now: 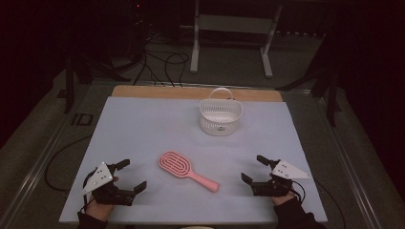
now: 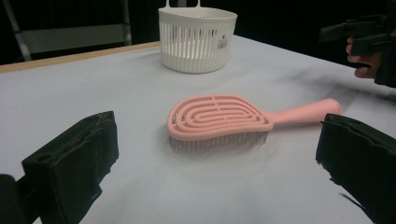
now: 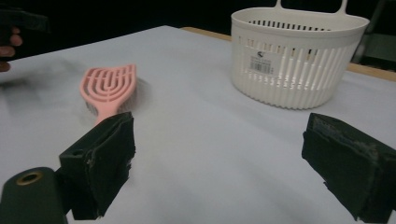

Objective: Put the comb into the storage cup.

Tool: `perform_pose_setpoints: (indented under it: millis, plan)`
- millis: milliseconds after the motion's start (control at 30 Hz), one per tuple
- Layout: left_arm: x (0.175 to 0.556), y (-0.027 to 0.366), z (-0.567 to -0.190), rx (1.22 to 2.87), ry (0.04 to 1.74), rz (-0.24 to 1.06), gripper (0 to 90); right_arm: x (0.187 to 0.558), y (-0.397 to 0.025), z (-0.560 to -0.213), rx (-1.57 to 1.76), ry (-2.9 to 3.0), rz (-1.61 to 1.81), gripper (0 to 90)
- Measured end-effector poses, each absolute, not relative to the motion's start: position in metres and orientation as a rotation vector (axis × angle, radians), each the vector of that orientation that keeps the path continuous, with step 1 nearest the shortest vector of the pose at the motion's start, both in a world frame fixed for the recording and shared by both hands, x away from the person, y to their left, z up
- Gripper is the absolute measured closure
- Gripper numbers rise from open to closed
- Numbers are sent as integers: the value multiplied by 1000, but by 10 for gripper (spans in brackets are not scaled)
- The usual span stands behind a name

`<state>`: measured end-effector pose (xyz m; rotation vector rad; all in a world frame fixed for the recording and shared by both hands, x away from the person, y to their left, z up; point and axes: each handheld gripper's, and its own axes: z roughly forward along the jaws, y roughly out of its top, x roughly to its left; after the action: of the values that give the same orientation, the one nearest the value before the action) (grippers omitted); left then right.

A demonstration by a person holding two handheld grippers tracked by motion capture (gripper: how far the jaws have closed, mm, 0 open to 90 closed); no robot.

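Both the left hand-held gripper (image 1: 132,176) and the right hand-held gripper (image 1: 253,168) sit spread, empty, flanking the pink brush (image 1: 184,169) on the bench (image 1: 143,129). The white basket (image 1: 220,116) carries a barcode sticker (image 3: 262,61), its print probably too small to read

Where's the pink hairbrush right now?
In the high view the pink hairbrush lies bristles down on the white table cover, between the left gripper and right gripper, nearer than the white basket.

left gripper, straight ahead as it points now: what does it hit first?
Most likely the pink hairbrush: in the left gripper view it lies bristles down, centred between the open left gripper jaws, with bare table before it. The white basket stands farther back. Depth is approximate.
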<state>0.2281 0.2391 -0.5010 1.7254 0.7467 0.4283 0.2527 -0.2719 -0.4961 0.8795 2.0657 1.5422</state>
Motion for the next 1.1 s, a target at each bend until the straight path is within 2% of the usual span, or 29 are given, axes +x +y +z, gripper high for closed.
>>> perform_pose_setpoints:
  millis: [467,1100]
  plan:
    - [229,240,-502,1740,762,435,2,250,-264,-496,854,2085,1529,93]
    - [229,232,-483,1717,766,392,2,248,-260,-495,867,2075,1531,95]
